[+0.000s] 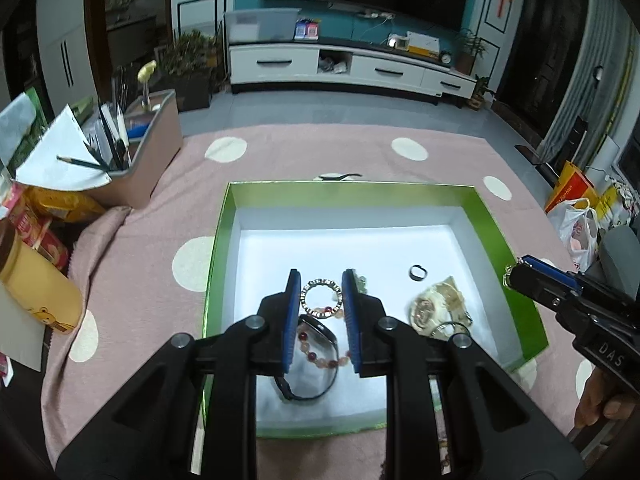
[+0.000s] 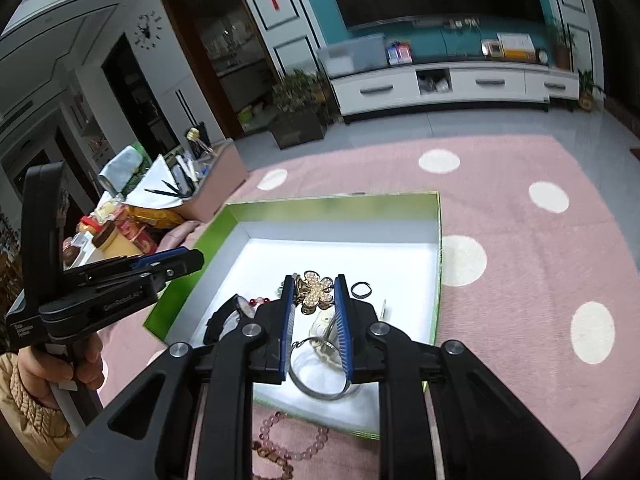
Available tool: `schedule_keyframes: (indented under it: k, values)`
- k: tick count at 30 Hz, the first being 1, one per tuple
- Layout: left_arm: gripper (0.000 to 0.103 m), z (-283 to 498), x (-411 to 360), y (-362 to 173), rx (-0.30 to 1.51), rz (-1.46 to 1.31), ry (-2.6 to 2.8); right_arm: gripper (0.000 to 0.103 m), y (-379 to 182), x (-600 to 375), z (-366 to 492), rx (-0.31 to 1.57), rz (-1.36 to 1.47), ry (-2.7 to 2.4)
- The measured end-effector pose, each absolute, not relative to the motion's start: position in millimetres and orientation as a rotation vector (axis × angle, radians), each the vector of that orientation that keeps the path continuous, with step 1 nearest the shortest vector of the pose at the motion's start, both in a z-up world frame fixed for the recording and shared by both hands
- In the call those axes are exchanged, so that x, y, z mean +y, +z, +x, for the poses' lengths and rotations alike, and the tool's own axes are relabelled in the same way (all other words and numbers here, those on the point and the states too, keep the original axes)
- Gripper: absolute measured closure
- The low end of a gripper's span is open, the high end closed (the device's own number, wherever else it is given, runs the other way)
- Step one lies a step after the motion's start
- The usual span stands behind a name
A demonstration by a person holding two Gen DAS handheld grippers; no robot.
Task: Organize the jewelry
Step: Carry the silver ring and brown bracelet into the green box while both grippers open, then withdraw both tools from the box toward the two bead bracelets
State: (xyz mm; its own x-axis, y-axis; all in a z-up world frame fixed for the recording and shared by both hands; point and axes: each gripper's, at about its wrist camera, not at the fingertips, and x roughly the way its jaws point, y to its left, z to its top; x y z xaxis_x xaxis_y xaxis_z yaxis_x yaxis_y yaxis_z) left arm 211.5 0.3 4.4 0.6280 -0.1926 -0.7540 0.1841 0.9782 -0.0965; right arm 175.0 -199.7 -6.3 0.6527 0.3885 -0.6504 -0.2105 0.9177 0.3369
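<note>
The left hand-held gripper (image 1: pixel 321 280) is pointing downward with its jaws parted; the right hand-held gripper (image 2: pixel 314 286) is doing likewise, each gripped by a hand (image 2: pixel 86 354).

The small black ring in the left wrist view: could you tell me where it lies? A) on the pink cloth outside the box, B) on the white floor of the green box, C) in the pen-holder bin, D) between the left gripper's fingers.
B: the small black ring lies on the white floor of the green box, apart from the left gripper and right of it.
</note>
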Motion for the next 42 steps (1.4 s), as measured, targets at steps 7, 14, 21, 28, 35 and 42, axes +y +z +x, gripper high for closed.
schedule_keyframes:
  k: [7,14,21,28,35,42]
  values:
    - [0.082,244.8,12.0,-18.5,0.963,-0.071,-0.206,0.084,-21.0,-195.1,211.0,0.876,0.255,0.321]
    - [0.082,260.9,8.4,-35.4,1.016,-0.065,-0.201,0.084,-39.0,-192.8,235.2,0.945,0.246,0.273]
    - [0.082,266.0,6.3,-42.5,1.028,-0.045,-0.177,0.083,-44.8,-193.2,239.5,0.951,0.221,0.254]
    - [0.055,260.7,3.9,-39.2,1.009,-0.015,-0.164,0.073,-36.7,-194.3,228.8,0.913,0.195,0.252]
    - [0.038,243.1,-2.0,-23.3,0.956,0.033,-0.159,0.057,-24.2,-200.4,203.1,0.872,0.202,0.26]
    - [0.026,219.7,-11.1,-4.5,0.893,0.092,-0.156,0.038,-6.9,-209.0,176.5,0.825,0.225,0.25]
